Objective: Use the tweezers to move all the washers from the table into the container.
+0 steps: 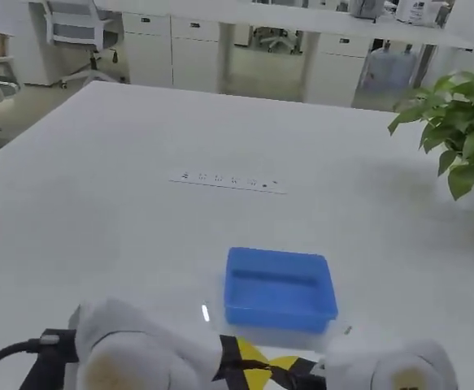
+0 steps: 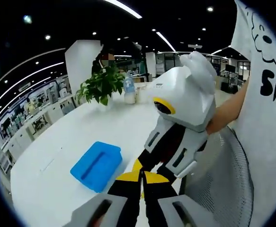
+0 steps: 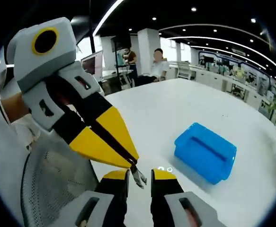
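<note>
My left gripper (image 3: 132,163) clamps thin dark tweezers (image 3: 139,180), their tip poking between my right gripper's (image 3: 140,174) parted jaws; the blue rectangular container (image 1: 279,291) sits on the white table (image 1: 98,203) just beyond.

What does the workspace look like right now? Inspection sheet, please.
Surface: white table, socket strip set into it.
Job's things: blue container upright, nothing seen inside; tweezers tip between the grippers; tiny bright specks beside the container, maybe washers.
Clutter: nothing seen.
Grippers: left gripper shut on tweezers; right gripper open around their tip.
Cables: black cable behind a gripper, head view lower left.
Surroundings: plant at table's right edge; office desks, chair, people beyond.
</note>
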Demonstrator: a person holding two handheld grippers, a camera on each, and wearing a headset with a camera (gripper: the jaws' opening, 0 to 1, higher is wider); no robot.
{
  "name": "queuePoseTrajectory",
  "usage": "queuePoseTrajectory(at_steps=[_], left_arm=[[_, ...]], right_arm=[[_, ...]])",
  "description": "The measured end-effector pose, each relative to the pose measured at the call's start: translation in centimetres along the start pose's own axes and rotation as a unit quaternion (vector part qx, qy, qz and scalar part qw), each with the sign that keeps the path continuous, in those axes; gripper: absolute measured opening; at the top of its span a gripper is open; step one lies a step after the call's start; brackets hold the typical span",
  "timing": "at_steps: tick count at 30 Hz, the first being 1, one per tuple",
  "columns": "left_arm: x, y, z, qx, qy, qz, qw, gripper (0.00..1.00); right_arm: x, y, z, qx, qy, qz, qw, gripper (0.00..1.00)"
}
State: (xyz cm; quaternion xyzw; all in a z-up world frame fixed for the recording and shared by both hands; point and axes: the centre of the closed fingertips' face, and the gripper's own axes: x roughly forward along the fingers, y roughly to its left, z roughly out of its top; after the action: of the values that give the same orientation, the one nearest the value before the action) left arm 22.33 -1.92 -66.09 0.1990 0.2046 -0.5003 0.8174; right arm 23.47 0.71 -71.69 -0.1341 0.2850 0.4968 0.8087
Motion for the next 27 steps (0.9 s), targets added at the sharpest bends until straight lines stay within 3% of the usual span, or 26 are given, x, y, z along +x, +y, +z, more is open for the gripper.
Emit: queuePoseTrajectory(at_steps=[3,10,14,19,23,24,26,27], left_arm=[[-0.5,-0.1,0.6,0.013,-0.005,-0.009,0.9999,0.00],[-1.4,-0.4,1.5,0.046,-0.004,-0.040,0.9982,0.00],[-1.6,-0.9,2.1,0.057,-0.013,-0.056,0.9967,0.00],[-1.6,-1.2,2.2,0.059,-0.012,-0.057,0.9966,0.00],[-1.5,-1.2,1.9,0.056,-0.009,-0.050,0.9972,0.00],[-1.4,-1.0,1.8,0.052,-0.011,-0.040,0.9978,0.00],[-1.4,0.1,1.5,0.043,-0.015,0.011,0.9989,0.00],[-1.3,0.2,1.3,0.031,-0.021,0.020,0.9991,0.00]], right_arm=[[-0.4,0.4,0.4,-0.020,-0.002,0.011,0.9997,0.11],[-0.8,1.4,-0.1,-0.066,0.012,0.037,0.9971,0.13],[-1.0,1.5,0.3,-0.077,0.006,0.047,0.9959,0.15],[-0.9,1.4,0.6,-0.095,0.005,0.043,0.9946,0.07],[-0.7,1.7,0.3,-0.086,0.005,0.046,0.9952,0.06],[-0.6,1.7,0.2,-0.090,0.005,0.044,0.9949,0.06],[-0.5,1.6,-0.1,-0.094,0.009,0.040,0.9948,0.06],[-0.4,1.4,-0.2,-0.089,0.010,0.039,0.9952,0.05]])
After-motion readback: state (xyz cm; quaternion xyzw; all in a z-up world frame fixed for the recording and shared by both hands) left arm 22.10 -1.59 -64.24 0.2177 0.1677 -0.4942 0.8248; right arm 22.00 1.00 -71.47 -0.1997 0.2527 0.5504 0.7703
